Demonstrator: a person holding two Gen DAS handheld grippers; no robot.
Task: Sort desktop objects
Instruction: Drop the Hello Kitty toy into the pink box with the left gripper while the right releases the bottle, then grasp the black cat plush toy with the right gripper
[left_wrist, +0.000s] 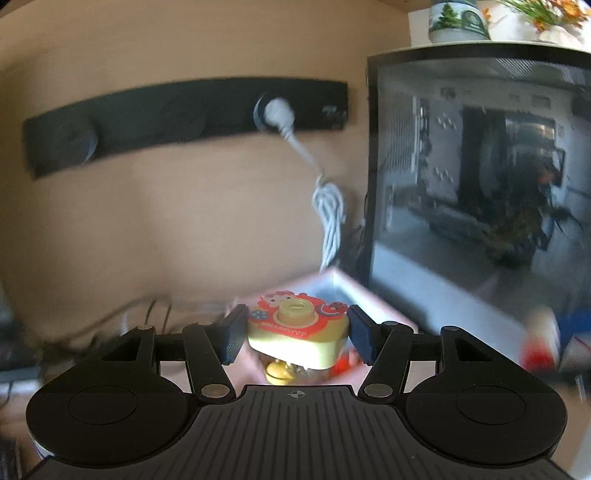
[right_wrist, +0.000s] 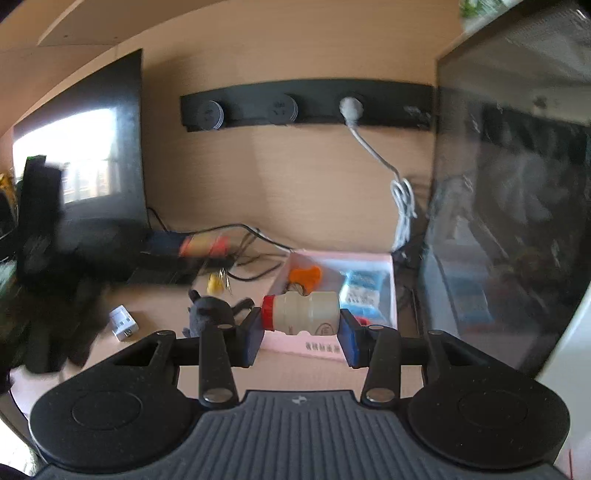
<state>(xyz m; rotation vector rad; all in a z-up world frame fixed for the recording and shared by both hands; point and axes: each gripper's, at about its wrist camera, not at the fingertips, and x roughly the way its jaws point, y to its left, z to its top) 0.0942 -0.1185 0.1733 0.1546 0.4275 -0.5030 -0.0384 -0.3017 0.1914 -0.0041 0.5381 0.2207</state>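
My left gripper (left_wrist: 295, 338) is shut on a yellow and red cartoon toy camera (left_wrist: 297, 338), held in the air above the pink box (left_wrist: 347, 286); a small gold bell hangs under the toy. My right gripper (right_wrist: 301, 332) is shut on a small beige bottle with a red cap (right_wrist: 301, 314), held sideways just in front of the pink box (right_wrist: 386, 264). The box holds an orange piece (right_wrist: 304, 275) and a blue and white packet (right_wrist: 362, 291).
A dark plush toy (right_wrist: 210, 314), a white charger (right_wrist: 123, 321) and small keys (right_wrist: 218, 282) lie on the wooden desk left of the box. A PC case with a glass side (right_wrist: 509, 221) stands at right. A monitor (right_wrist: 81, 155) and cables are at left. A black socket strip (right_wrist: 306, 105) is on the back wall.
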